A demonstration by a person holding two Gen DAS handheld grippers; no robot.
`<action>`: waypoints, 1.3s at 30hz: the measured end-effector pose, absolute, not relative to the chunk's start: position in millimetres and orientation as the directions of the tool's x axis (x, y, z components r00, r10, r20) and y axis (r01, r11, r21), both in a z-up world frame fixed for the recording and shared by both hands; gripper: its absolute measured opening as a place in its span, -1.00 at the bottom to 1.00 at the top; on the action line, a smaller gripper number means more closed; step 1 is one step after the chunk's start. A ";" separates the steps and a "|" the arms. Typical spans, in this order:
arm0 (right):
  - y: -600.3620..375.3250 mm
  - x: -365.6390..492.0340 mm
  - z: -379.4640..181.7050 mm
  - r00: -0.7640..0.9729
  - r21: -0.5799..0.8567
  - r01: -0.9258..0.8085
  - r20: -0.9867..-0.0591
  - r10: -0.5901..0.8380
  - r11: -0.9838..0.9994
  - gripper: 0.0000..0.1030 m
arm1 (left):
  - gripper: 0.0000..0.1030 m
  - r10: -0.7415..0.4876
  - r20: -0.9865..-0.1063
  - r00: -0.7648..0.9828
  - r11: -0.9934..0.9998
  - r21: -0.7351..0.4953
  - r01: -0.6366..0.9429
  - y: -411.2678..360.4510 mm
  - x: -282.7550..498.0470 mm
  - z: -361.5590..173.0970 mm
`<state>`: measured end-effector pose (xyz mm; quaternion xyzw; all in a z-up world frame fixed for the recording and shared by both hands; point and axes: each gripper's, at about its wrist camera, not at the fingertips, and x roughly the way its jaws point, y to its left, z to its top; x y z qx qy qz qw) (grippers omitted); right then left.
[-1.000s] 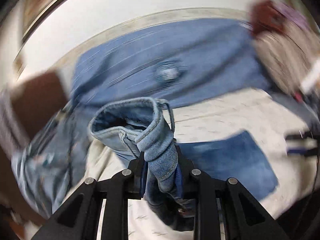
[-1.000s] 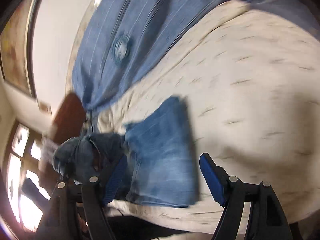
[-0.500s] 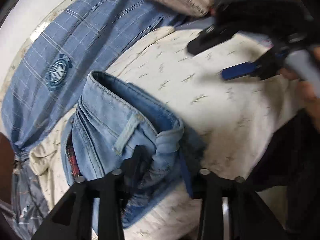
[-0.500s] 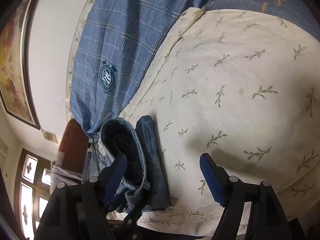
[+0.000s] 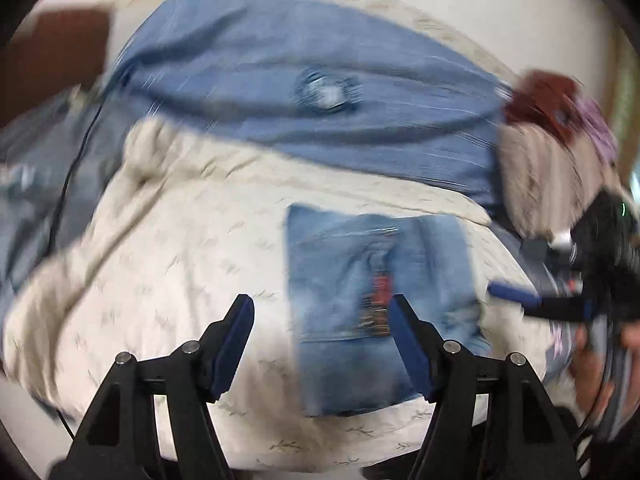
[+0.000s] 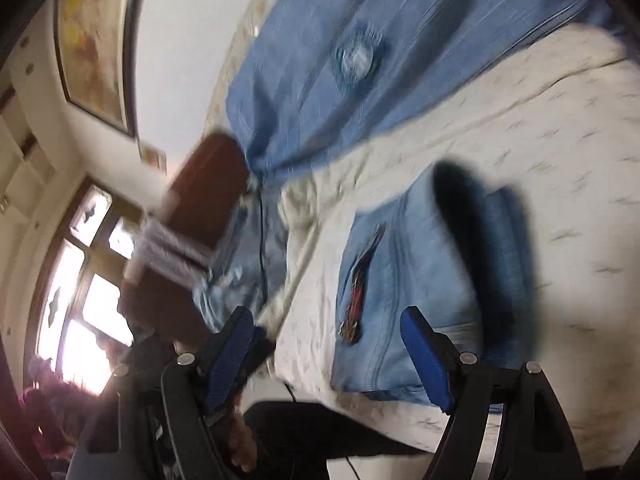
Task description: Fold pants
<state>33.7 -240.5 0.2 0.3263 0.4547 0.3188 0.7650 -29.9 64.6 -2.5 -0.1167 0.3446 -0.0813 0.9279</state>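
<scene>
Jeans [image 5: 380, 300] lay folded into a compact rectangle on the cream bedspread [image 5: 180, 260], apparently set down as finished. Left gripper [image 5: 320, 316] hovered above them, jaws just opened and empty; right gripper [image 6: 328, 344] likewise stood wide, holding nothing, beside the blue plaid pillow [image 5: 320, 80].

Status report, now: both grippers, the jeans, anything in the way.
Left gripper jaws just opened, nothing between them. Right gripper open, empty. Folded light-blue denim jeans flat on cream leaf-print bedspread. Nothing on the jeans.
</scene>
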 end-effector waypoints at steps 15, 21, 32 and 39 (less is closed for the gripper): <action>-212.1 50.2 10.7 0.392 0.682 -0.189 -0.608 0.691 0.707 0.50 | 0.39 -0.198 -0.776 0.599 0.979 -0.190 0.077 18.1 -2.8 -69.5; -201.3 114.7 -19.7 0.325 0.713 -0.143 -0.621 0.713 0.686 0.57 | 0.42 -0.201 -0.780 0.592 0.977 -0.200 0.069 21.6 -5.4 -69.8; -230.2 82.1 -13.6 0.397 0.725 -0.123 -0.591 0.703 0.678 0.53 | 0.48 -0.248 -0.683 0.687 0.959 -0.273 0.074 58.7 -28.9 -28.5; -238.8 41.1 -49.6 0.365 0.729 -0.144 -0.589 0.721 0.669 0.58 | 0.48 -0.211 -0.706 0.675 0.948 -0.317 -0.034 85.6 -19.7 -36.7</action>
